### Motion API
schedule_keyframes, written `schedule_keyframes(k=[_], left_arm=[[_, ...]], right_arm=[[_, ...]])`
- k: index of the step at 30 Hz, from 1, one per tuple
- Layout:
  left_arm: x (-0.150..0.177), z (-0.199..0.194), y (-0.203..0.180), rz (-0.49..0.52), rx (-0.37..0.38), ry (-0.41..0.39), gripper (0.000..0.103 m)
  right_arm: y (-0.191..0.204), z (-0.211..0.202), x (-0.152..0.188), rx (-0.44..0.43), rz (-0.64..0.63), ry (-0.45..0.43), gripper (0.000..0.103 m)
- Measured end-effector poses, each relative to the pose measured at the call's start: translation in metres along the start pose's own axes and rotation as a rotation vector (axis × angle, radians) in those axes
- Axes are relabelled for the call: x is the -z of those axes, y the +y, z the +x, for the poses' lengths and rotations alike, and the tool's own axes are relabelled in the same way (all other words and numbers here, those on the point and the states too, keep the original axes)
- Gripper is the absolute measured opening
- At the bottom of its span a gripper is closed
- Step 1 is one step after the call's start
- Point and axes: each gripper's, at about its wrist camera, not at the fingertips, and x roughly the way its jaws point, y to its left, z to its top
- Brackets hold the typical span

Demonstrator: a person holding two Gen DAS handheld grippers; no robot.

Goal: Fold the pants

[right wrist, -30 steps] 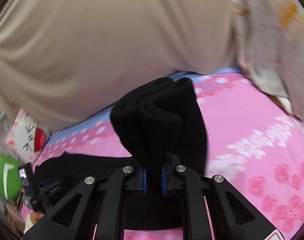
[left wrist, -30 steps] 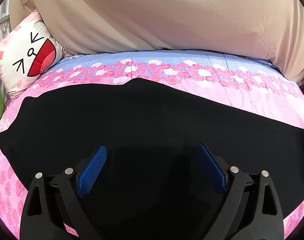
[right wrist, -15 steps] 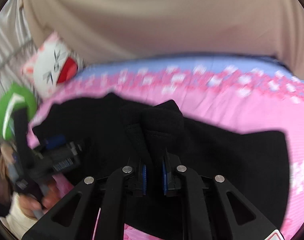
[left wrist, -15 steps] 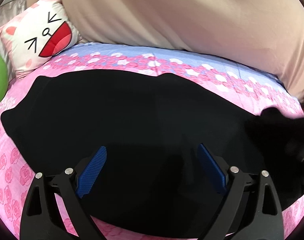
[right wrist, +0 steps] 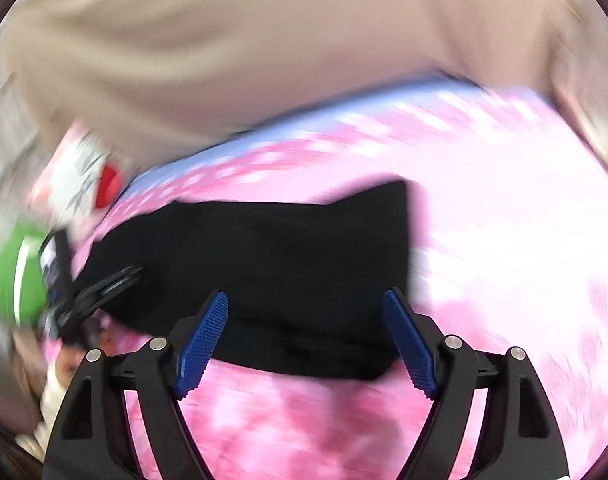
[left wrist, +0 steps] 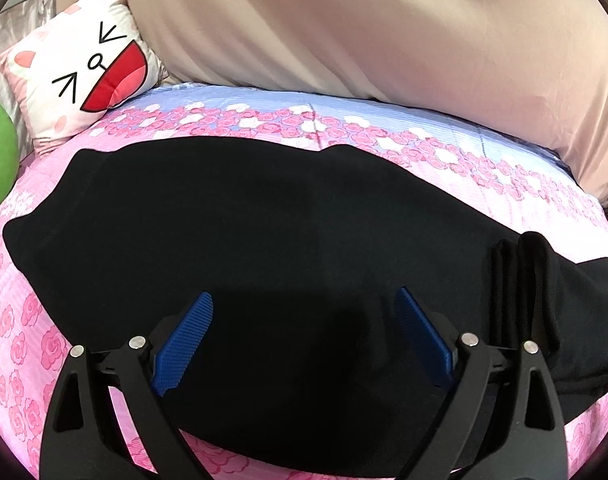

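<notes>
Left wrist: pink floral sheet [left wrist: 104, 364], beige cover [left wrist: 344, 32] behind; left gripper [left wrist: 304, 336], right gripper [right wrist: 304, 328] spread, empty.

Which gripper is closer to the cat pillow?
Left. The left gripper hangs open over the black pants, toward the cat pillow. The right gripper, jaws just opened, hangs at their far end.

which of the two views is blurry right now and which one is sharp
Right wrist view: heavily motion-smeared, the pink floral sheet washed out to near white, the black pants soft-edged. Left wrist view: sharp, the cat-face pillow crisp, though the pants are so dark that their folds barely show; both views bow at the edges.
</notes>
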Motion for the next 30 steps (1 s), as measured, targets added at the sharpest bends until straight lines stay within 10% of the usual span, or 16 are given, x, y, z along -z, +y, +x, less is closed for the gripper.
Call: schedule_keyframes(k=[12, 14, 16, 30], left_arm=[[-0.001, -0.004, -0.001, -0.003, 0.024, -0.034, 0.093], [-0.001, -0.003, 0.001, -0.013, 0.026, -0.029, 0.093], [-0.001, -0.002, 0.003, -0.025, 0.031, -0.026, 0.093], [0.002, -0.012, 0.003, -0.025, 0.053, -0.061, 0.093]], right_arm=[[-0.044, 0.049, 0.013, -0.281, 0.288, 0.068, 0.08], [-0.037, 0.053, 0.014, -0.272, 0.295, 0.048, 0.074], [-0.031, 0.06, 0.015, -0.269, 0.29, 0.048, 0.023], [-0.071, 0.017, 0.013, -0.106, 0.172, -0.02, 0.014]])
